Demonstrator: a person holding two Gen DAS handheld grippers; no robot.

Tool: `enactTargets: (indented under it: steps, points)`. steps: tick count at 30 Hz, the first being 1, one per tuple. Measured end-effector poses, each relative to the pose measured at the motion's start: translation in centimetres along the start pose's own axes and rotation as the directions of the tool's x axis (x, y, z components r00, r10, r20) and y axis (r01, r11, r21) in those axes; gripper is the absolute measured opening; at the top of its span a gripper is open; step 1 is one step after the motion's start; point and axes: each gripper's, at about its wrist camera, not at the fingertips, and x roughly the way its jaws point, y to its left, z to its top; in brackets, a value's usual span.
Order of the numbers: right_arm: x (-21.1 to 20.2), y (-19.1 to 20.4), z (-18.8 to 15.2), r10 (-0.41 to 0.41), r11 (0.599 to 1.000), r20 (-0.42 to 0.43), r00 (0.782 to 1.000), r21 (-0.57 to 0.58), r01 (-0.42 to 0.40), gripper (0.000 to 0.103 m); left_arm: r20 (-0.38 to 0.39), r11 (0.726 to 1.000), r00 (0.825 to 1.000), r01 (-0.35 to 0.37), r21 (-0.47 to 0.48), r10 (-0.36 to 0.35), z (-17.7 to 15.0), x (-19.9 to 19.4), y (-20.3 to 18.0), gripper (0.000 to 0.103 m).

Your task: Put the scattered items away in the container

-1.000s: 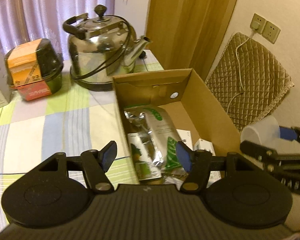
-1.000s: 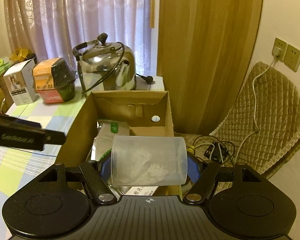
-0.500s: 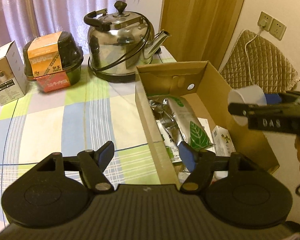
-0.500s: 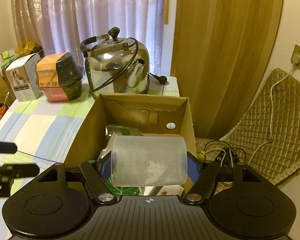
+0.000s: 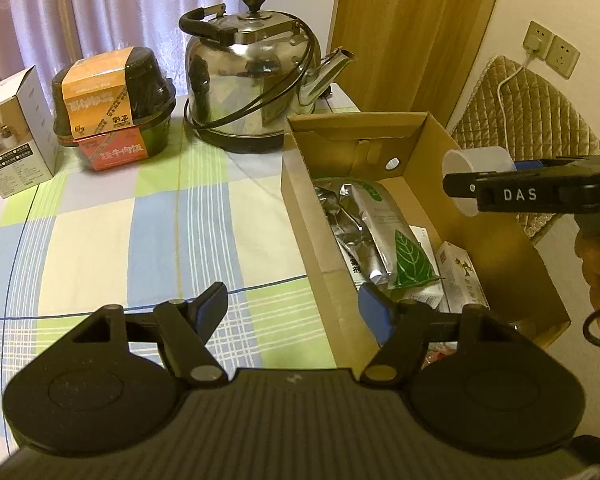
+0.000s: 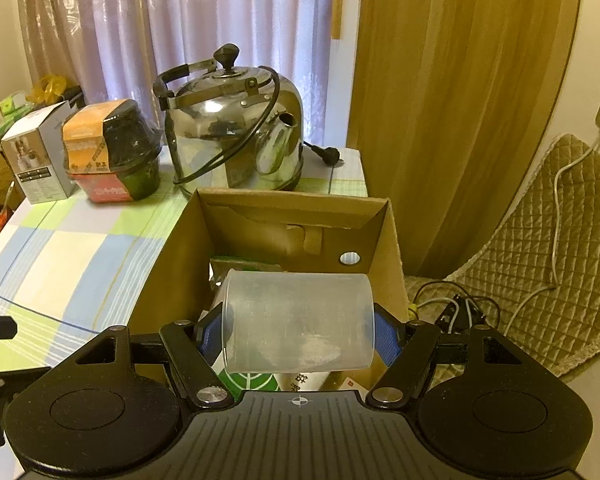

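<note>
Compared with a second ago, the left hand-held gripper (image 5: 294, 306) has pulled back and up from the cardboard box (image 5: 428, 128); more of the checked worktop (image 5: 140, 232) now shows, and its fingers straddle the box's near left wall, spread apart with nothing between them. The right hand-held gripper (image 6: 298, 334) still clamps the clear plastic cup (image 6: 298, 322) sideways, now over the box's right wall rather than outside it. Foil packets (image 5: 364, 228) and small cartons (image 5: 462, 276) fill the box floor. The far part beside the back wall is bare. The kettle (image 5: 252, 80) stands just behind the box; the worktop left of it lies open.
</note>
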Motion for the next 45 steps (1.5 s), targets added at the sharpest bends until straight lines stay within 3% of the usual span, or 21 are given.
enactTargets:
  steps: [4, 5, 7, 19, 28, 38, 45]
  points:
    - [0.5, 0.0, 0.3, 0.007, 1.000, 0.033, 0.999, -0.002, -0.007, 0.075, 0.002, 1.000, 1.000, 0.004, -0.013, -0.004, 0.0, -0.1, 0.4, 0.068]
    - [0.6, 0.0, 0.3, 0.009, 1.000, 0.041, 0.999, -0.010, -0.009, 0.088, 0.002, 1.000, 1.000, 0.005, -0.016, -0.005, 0.0, -0.1, 0.5, 0.068]
    - [0.3, 0.2, 0.2, 0.010, 1.000, 0.068, 0.998, -0.019, -0.008, 0.097, 0.003, 1.000, 1.000, 0.006, -0.018, -0.006, -0.1, -0.2, 0.7, 0.068]
    - [-3.2, 0.6, -2.1, 0.024, 0.999, 0.046, 0.999, 0.029, -0.025, 0.097, 0.005, 1.000, 1.000, 0.001, -0.012, -0.001, -1.1, -1.3, 0.9, 0.069]
    - [-8.8, 1.8, -7.4, 0.060, 0.989, 0.006, 0.998, 0.132, -0.060, 0.097, 0.011, 1.000, 1.000, 0.012, 0.008, -0.012, -4.0, -4.4, 0.1, 0.078]
    - [-16.2, 3.0, -11.1, 0.043, 0.981, 0.047, 0.998, 0.189, -0.051, 0.103, 0.053, 1.000, 0.999, -0.008, -0.007, 0.008, -8.1, -9.4, -2.1, 0.100]
    - [-20.3, 3.8, -13.1, 0.016, 0.984, 0.047, 0.999, 0.178, -0.024, 0.103, 0.078, 0.999, 0.996, -0.030, -0.042, 0.034, -10.7, -12.3, -3.6, 0.102]
